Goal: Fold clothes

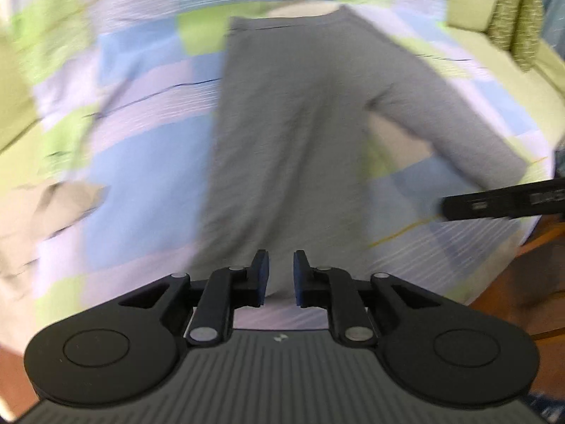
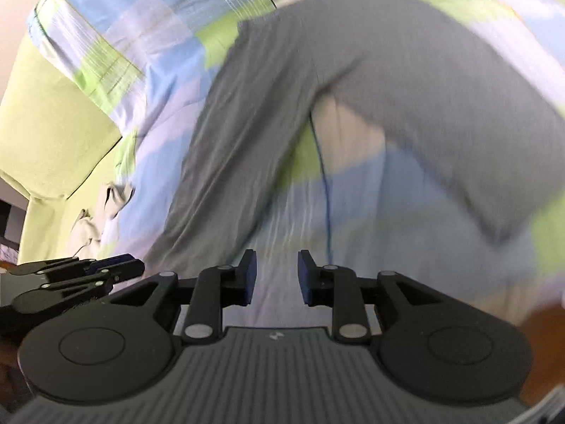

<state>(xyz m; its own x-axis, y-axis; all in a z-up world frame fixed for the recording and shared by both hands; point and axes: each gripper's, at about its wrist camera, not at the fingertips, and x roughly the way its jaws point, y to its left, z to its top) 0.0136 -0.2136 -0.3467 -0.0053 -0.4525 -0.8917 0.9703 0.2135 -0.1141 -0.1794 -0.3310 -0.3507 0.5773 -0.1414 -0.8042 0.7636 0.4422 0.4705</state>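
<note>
A grey long-sleeved top (image 1: pixel 282 134) lies flat on the bed (image 1: pixel 141 162), its length running away from both cameras, one sleeve angled right. The left hand-held gripper (image 1: pixel 281 275) and right hand-held gripper (image 2: pixel 277 277) stand slightly parted, holding nothing.

Both views are smeared by motion blur, so the weave and seams of the grey garment (image 1: pixel 282 134) cannot be made out. Its lower hem is hidden behind the left gripper (image 1: pixel 281 275) in the left wrist view. In the right wrist view one sleeve is cut off by the right edge. The checked bedspread (image 1: pixel 141 134) is blurred throughout. A crumpled beige cloth (image 1: pixel 46 212) is too smeared to be identified. The right gripper (image 1: pixel 505 201) is seen only in part, cut off by the edge.
</note>
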